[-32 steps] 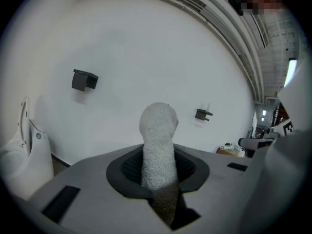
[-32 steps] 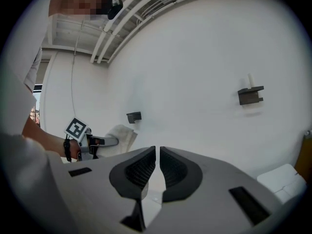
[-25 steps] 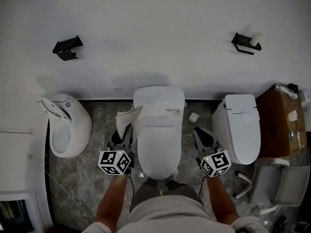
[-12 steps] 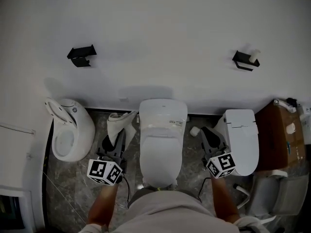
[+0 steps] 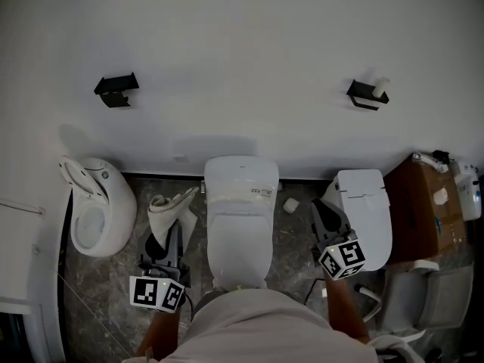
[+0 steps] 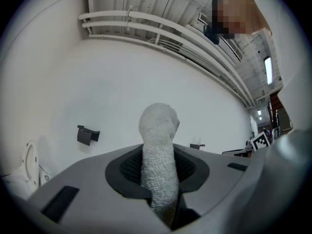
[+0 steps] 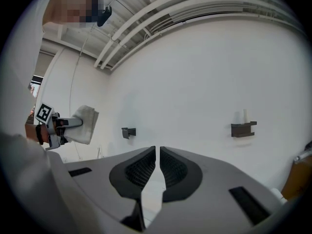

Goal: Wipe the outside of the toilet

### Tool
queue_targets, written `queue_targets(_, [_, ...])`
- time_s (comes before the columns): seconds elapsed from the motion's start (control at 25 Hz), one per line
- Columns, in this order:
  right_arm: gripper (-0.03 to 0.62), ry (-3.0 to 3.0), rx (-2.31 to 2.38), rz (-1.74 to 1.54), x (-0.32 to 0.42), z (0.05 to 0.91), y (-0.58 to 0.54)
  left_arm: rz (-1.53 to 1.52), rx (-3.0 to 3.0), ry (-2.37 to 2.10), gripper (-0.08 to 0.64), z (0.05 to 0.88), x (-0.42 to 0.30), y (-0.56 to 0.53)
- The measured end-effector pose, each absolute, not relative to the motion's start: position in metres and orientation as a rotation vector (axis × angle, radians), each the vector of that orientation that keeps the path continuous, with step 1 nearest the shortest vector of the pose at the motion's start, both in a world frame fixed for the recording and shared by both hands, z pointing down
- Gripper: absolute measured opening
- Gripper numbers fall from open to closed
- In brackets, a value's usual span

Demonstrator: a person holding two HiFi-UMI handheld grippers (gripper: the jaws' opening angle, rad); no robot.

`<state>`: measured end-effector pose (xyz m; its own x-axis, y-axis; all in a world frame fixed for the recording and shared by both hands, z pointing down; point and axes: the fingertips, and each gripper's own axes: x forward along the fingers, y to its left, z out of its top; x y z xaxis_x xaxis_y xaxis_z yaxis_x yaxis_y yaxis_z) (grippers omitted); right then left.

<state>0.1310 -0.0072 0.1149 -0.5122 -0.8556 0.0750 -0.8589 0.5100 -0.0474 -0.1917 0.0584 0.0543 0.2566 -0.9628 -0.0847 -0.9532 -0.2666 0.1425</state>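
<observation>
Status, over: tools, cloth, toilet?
Left tool shut on white cloth, just left of the middle toilet. Right tool shut, empty. Toilet lid down; small roll on floor at its right.

A fixture showroom or test room: a second toilet (image 5: 98,214) stands left of the middle toilet (image 5: 240,218), a third toilet (image 5: 367,214) right of it, with bare ceiling pipes (image 6: 161,26) overhead.

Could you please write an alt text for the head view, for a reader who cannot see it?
Seen from above, a person faces a closed white toilet against a white wall. The left tongs grip a white cloth left of the toilet; the right tongs, shut and empty, are at its right.
</observation>
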Motion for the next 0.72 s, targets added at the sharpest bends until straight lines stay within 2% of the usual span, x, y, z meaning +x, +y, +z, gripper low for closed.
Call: queue_targets(0.72, [0.048, -2.747, 1.513, 0.074, 0.11, 0.101, -0.013, -0.303, 2.462, -1.873, 0.107, 0.044, -0.189, 0.045])
